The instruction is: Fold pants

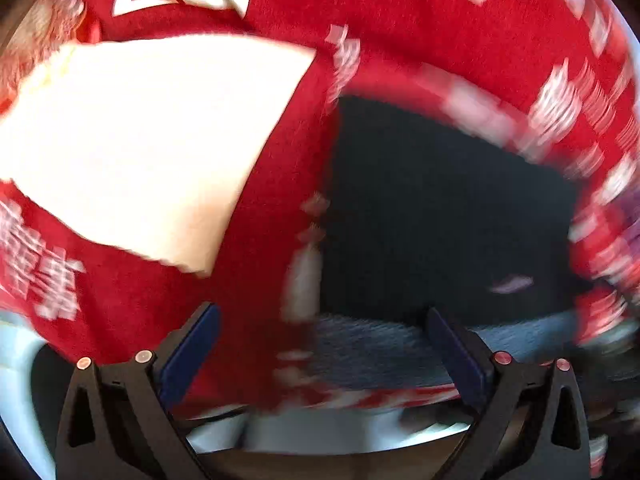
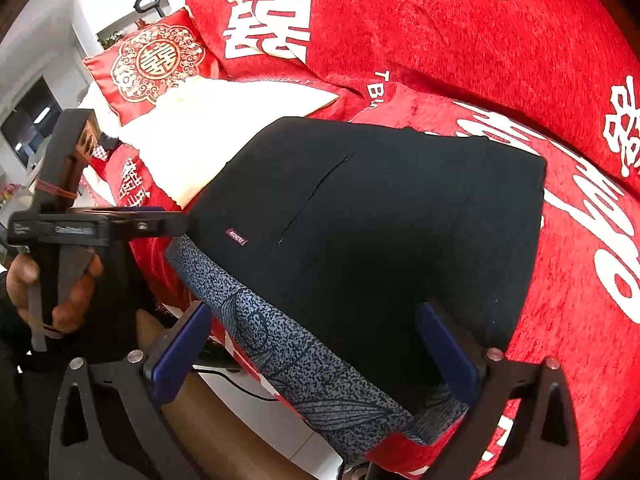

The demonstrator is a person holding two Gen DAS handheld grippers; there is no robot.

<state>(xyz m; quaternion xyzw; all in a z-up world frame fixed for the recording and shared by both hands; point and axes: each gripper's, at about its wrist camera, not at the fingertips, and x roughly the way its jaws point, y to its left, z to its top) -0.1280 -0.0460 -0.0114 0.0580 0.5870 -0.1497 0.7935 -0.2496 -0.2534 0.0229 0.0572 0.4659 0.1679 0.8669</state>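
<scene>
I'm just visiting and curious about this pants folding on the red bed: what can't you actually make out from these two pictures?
- Left wrist view: motion blur smears the white characters on the red bedspread.
- Right wrist view: the small label on the black pants is too small to read.
- Right wrist view: the patterned waistband partly hides behind the right tongs.
- Right wrist view: the left tongs appear edge-on.

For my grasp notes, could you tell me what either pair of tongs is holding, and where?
Nothing is held: left tongs and right tongs both stand open over the black pants, near the waistband.

Black pants (image 2: pixel 372 216) folded flat on red bedspread (image 2: pixel 460 40); right gripper (image 2: pixel 316 344) open over patterned grey waistband (image 2: pixel 288 344).
</scene>
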